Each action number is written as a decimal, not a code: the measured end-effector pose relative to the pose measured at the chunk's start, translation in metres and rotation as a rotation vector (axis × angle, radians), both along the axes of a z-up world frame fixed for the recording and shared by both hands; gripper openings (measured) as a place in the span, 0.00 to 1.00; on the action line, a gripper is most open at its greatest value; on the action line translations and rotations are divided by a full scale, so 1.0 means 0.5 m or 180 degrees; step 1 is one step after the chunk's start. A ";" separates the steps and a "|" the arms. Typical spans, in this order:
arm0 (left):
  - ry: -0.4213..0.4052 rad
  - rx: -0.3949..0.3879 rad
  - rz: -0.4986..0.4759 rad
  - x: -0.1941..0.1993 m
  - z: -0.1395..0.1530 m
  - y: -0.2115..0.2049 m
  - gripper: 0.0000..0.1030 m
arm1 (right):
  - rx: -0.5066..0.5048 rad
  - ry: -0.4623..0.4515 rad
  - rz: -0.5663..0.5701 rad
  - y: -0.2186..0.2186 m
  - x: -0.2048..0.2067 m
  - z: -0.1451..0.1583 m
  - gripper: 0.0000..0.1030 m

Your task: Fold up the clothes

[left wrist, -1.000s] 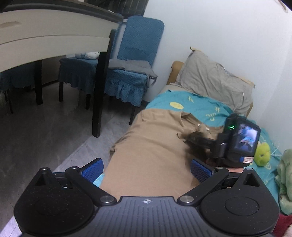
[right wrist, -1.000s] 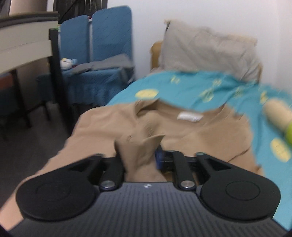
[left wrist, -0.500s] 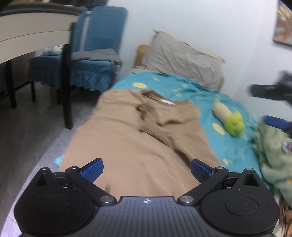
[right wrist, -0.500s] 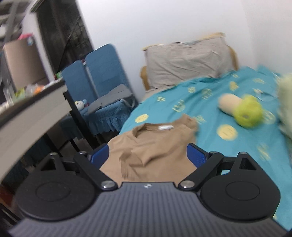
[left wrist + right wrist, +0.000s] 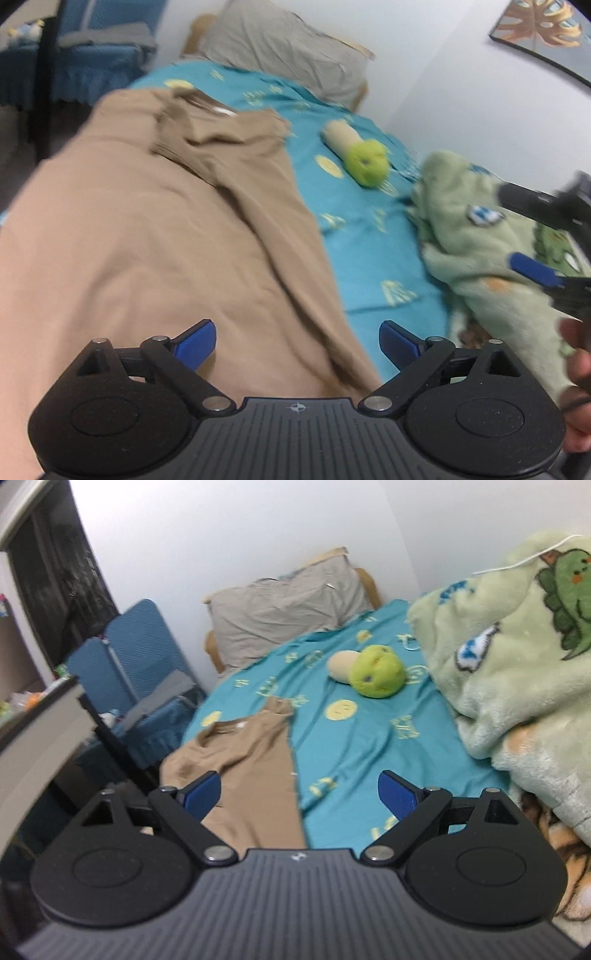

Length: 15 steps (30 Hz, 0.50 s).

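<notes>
The tan cotton shirt [image 5: 155,236] lies on the teal-sheeted bed [image 5: 354,236] with only one side turned in — most folds remain — while the left gripper [image 5: 297,341], fingers closing on nothing, and the right gripper [image 5: 299,794], fingers apart, hold nothing.

Tan shirt [image 5: 155,236]: lower portion hidden behind the gripper body at 6 o'clock, motion-blurred in left wrist view; green blanket [image 5: 517,657] cut off at 3 o'clock in right wrist view.

Dim, flat indoor light, soft shadows, no glare. Both views motion-blurred, worst on the tan shirt [image 5: 155,236] in left wrist. Fisheye bends the edges; corners vignette dark.
</notes>
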<state>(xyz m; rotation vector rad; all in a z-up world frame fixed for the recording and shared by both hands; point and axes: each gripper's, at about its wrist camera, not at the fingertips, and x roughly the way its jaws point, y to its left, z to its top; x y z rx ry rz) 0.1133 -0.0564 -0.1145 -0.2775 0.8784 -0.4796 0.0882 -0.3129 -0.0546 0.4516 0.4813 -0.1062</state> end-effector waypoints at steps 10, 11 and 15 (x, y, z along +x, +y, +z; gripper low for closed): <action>0.0234 0.0068 -0.0245 0.009 -0.050 -0.104 0.76 | 0.0088 0.0004 -0.0056 -0.040 0.022 -0.018 0.91; 0.0260 0.0094 -0.0251 0.011 -0.057 -0.107 0.75 | 0.0114 -0.0004 -0.0067 -0.044 0.021 -0.018 0.91; 0.0292 0.0160 -0.0284 0.019 -0.073 -0.115 0.64 | 0.0174 -0.0012 -0.0079 -0.053 0.020 -0.019 0.91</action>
